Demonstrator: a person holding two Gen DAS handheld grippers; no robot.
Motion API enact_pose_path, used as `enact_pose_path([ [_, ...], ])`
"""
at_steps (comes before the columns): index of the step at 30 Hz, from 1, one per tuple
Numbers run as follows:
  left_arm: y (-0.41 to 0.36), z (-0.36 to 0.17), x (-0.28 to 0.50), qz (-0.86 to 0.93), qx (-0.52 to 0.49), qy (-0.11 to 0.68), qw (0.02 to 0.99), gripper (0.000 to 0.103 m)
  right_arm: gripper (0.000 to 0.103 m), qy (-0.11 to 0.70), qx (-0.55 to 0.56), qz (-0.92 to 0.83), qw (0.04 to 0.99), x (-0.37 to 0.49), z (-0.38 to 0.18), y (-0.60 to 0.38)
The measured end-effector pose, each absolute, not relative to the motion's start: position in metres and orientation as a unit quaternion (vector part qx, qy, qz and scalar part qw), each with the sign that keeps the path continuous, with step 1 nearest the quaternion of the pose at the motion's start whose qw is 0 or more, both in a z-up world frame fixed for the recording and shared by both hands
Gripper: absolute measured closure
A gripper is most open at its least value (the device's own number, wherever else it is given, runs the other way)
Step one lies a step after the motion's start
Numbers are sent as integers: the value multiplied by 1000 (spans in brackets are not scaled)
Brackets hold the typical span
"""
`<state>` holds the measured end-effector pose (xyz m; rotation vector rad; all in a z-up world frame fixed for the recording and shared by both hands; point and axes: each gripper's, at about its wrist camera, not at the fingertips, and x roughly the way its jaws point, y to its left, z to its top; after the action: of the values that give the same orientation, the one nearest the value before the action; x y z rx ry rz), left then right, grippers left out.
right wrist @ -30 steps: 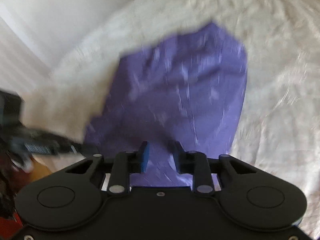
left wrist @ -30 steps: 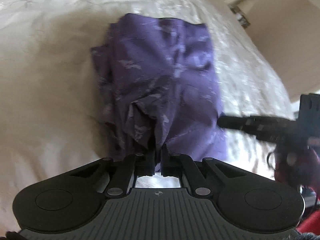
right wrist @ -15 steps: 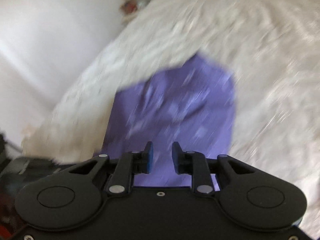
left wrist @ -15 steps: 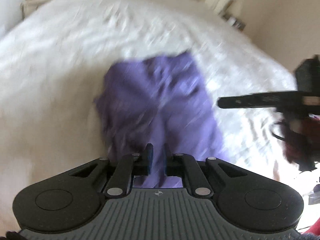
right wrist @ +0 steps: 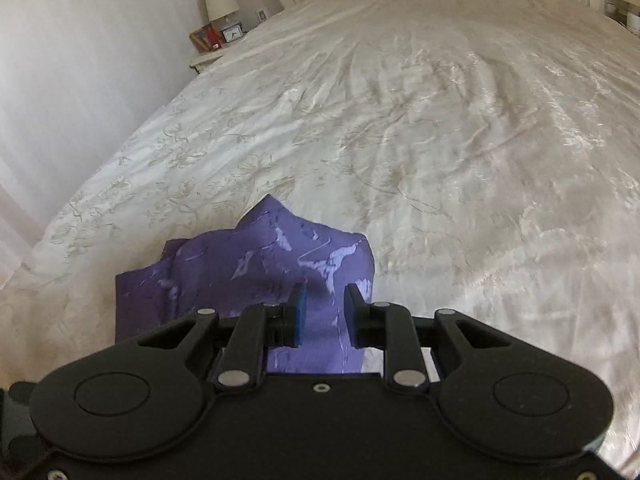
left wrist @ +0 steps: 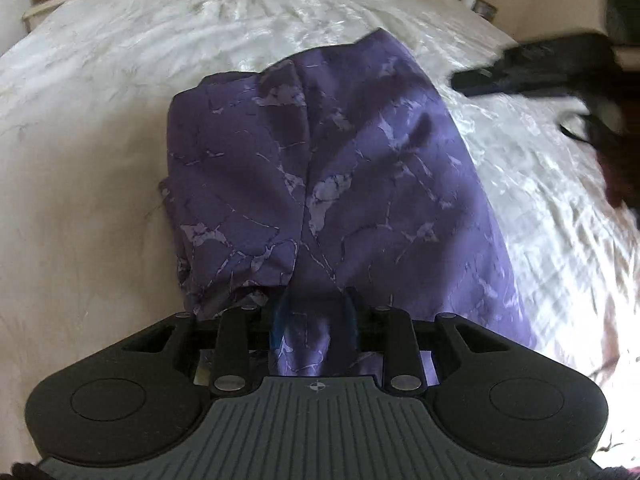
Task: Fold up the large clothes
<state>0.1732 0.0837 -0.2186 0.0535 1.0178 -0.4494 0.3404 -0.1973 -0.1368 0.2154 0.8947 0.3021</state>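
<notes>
- Your left gripper (left wrist: 314,320) has its jaws apart, purple fabric lying between them.
- Your right gripper (right wrist: 323,314) is parted too, apparently gripping nothing.
- The purple garment (left wrist: 320,184) lies folded on the bed (right wrist: 440,120), at 12 o'clock from your left gripper.

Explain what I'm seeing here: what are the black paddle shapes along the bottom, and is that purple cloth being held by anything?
Each picture comes from a fisheye camera riding on a tool a person carries, looking forward along its two fingers. The black paddle shapes are the tool's own body. In the left view, the left hand-held gripper has its blue-padded fingers apart, with the purple marble-patterned garment lying folded between and beyond them on the cream satin bedspread. In the right view, the right hand-held gripper is also open above the same garment. Neither is pinching the cloth; it rests on the bed. The blurred dark shape at the left view's upper right is the other tool.
</notes>
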Motion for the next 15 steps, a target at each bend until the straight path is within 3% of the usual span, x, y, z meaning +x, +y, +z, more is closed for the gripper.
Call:
enact_pose_path([
  [9, 87, -217, 170, -208, 6, 484, 850, 75, 70, 493, 73, 141, 855, 411, -182, -149],
  [11, 87, -216, 168, -208, 7, 482, 851, 75, 80, 507, 51, 137, 850, 422, -192, -139],
  [15, 86, -217, 168, -204, -4, 485, 850, 75, 85, 517, 31, 134, 845, 434, -203, -127],
])
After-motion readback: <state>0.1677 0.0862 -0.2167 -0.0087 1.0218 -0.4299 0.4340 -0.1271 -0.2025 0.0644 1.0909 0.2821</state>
